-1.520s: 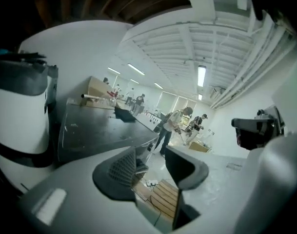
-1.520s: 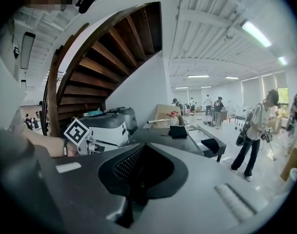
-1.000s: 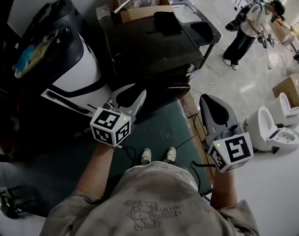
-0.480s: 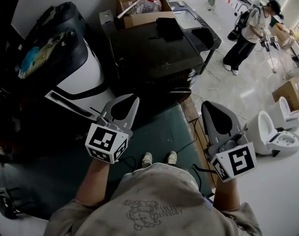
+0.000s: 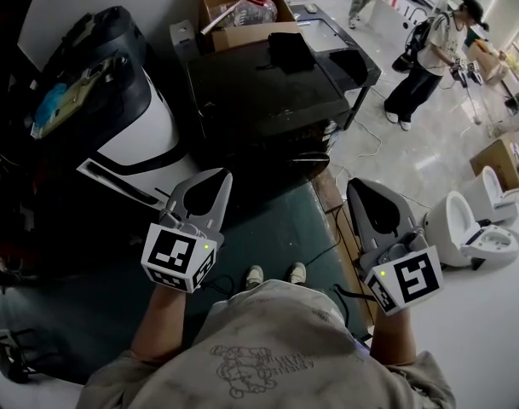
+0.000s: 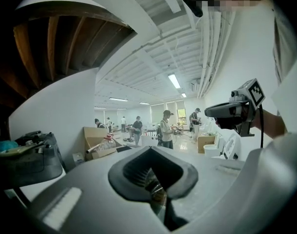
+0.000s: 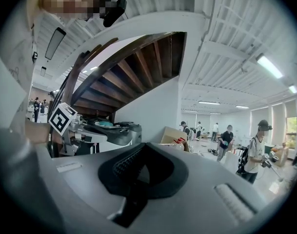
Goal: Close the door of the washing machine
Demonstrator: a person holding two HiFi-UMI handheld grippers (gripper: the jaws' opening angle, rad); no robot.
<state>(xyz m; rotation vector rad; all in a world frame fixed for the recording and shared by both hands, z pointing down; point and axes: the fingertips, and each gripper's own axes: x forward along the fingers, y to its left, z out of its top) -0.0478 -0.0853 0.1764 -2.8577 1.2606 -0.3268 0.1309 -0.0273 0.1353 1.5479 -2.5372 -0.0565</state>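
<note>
The washing machine (image 5: pixel 144 130), white with a dark bulky top part (image 5: pixel 97 54), stands at the left in the head view. A blue and yellow thing lies on that dark top. I cannot tell how its door stands. My left gripper (image 5: pixel 215 177) is shut and empty, held just right of the machine's lower front, apart from it. My right gripper (image 5: pixel 363 186) is also shut and empty, further right over the floor edge. The left gripper view shows the machine's dark top (image 6: pixel 29 155) at far left and the right gripper (image 6: pixel 231 112) at right.
A black table (image 5: pixel 268 83) with a dark bag stands ahead, with a cardboard box (image 5: pixel 242 11) holding a bottle behind it. White toilets (image 5: pixel 476 228) sit at right. People (image 5: pixel 429 54) stand further back. A green mat (image 5: pixel 276 228) covers the floor under me.
My left gripper has shifted left and a little down, its jaws turning more upright. The right gripper has hardly moved. Both stayed shut.
</note>
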